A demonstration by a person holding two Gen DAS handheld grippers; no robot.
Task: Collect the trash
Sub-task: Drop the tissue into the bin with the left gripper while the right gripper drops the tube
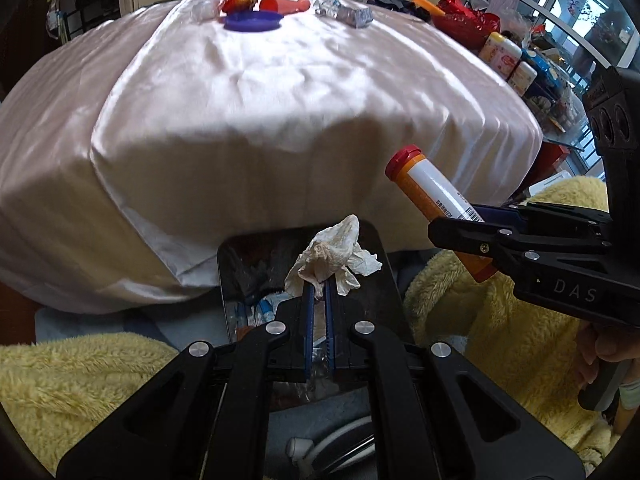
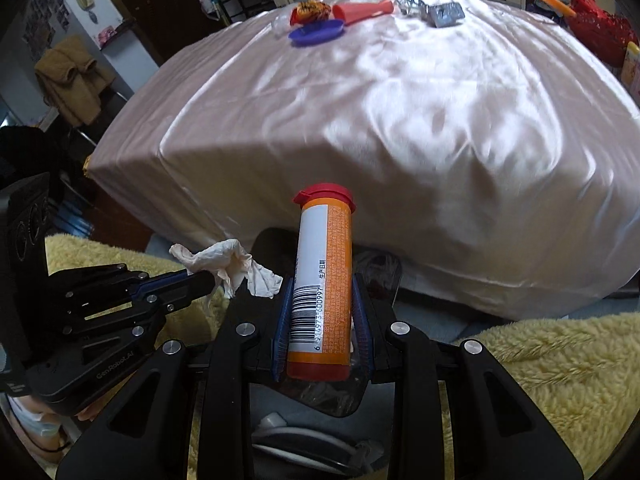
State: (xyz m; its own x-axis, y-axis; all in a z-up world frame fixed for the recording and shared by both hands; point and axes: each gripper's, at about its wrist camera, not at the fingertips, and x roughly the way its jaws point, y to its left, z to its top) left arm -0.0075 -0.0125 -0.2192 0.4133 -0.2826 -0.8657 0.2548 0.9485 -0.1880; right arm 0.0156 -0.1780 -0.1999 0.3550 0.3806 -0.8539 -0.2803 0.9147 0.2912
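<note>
**Inspector:** Grippers first. State of the left one?

**Assistant:** Left gripper (image 1: 319, 286) has its jaws nearly closed, pinching a crumpled tissue (image 1: 335, 254) at the tips. The tissue bulges out past the blue pads and hangs over the open mouth of a dark trash bin (image 1: 384, 276) on the floor. Scraps of packaging lie inside the bin.

**Inspector:** And the right?

**Assistant:** Right gripper (image 2: 322, 280) is clamped on an orange tube (image 2: 322, 280) with a red cap, white label and barcode. The pads press its lower half from both sides; the capped end points away towards the table. In the left wrist view the tube (image 1: 434, 196) sits tilted, to the right of the bin and above a yellow fleece blanket (image 1: 508, 320).

**Inspector:** Anything left on the table?

**Assistant:** The table (image 2: 400, 120) carries a pale satin cloth. At its far end sit a blue plate (image 2: 317, 32), a red and orange wrapper (image 2: 310, 11) just behind it, a red cup (image 2: 362, 11) lying on its side, and crumpled foil items (image 2: 436, 10) to the right.

**Inspector:** Relation between the two tools?

**Assistant:** Side by side, apart, both near the bin at the table's near edge.
</note>
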